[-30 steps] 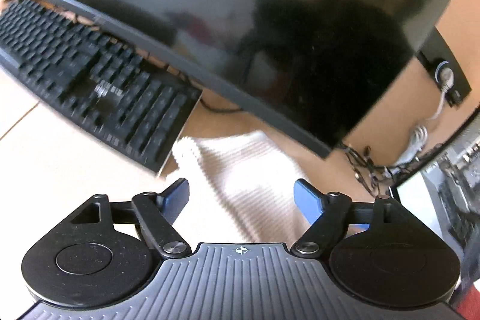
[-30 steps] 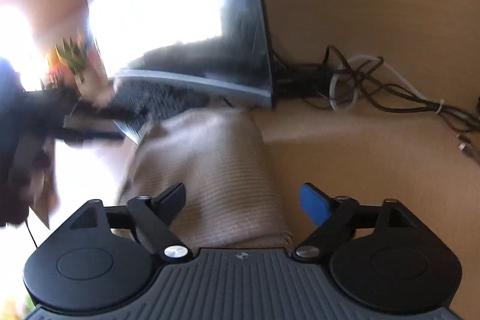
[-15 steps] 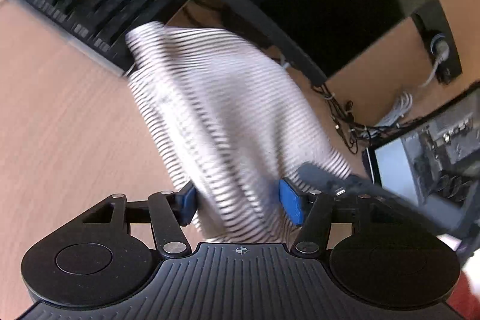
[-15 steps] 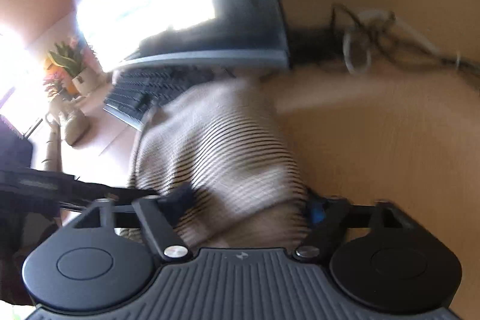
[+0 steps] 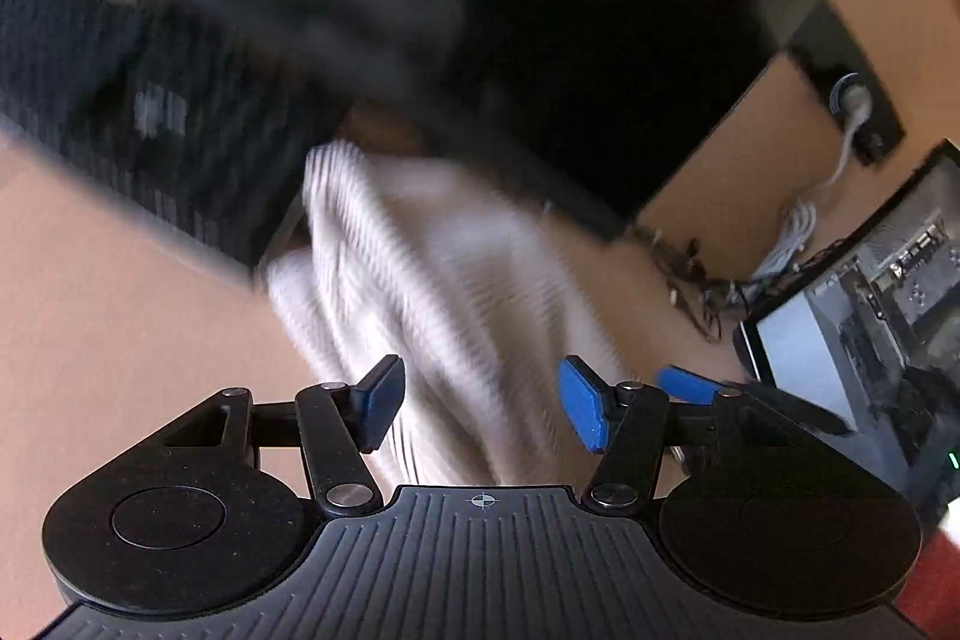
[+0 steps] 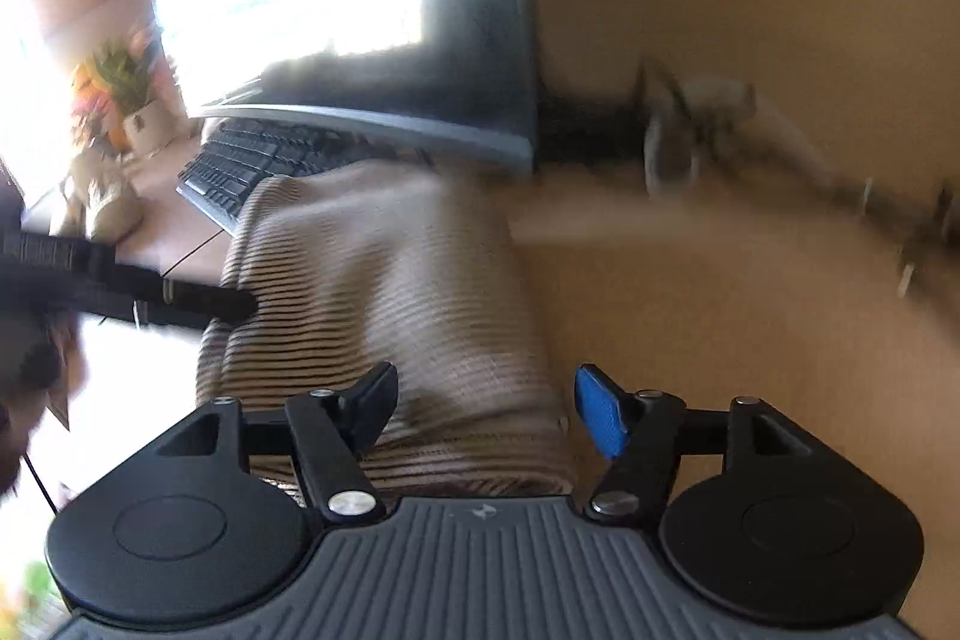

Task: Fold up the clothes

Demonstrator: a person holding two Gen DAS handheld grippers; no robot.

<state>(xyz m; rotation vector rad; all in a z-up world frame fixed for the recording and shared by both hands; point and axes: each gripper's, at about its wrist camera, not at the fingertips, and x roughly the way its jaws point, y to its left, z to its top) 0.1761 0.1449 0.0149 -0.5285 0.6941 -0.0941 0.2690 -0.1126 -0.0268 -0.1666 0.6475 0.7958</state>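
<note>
Striped knit garment (image 6: 390, 280) bunched on desk

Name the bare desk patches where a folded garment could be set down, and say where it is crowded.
Bare desk lies right of the striped garment, short of the cables; another patch lies left of it, in front of the keyboard. Crowded: under the monitor.

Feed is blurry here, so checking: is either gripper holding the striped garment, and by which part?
Neither. The left gripper and right gripper are both open, fingers apart above the near end of the striped garment.
</note>
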